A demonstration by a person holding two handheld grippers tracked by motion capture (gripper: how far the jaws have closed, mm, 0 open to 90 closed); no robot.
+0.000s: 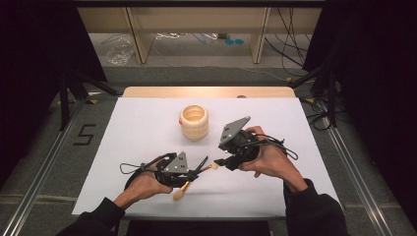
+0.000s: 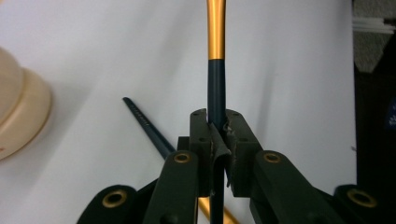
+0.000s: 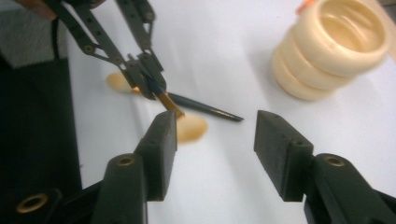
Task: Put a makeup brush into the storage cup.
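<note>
My left gripper is shut on the dark handle of a makeup brush. Its gold ferrule and tan bristle head point toward my right gripper. That gripper is open just above the white table, with nothing between its pads; the held brush's head lies just past its left jaw. A second brush lies flat on the table under the left gripper. A cream ribbed holder stands upright behind both grippers.
The white tabletop ends in a wooden strip at the far edge. Black curtains hang on both sides. Metal rails run along the floor beside the table.
</note>
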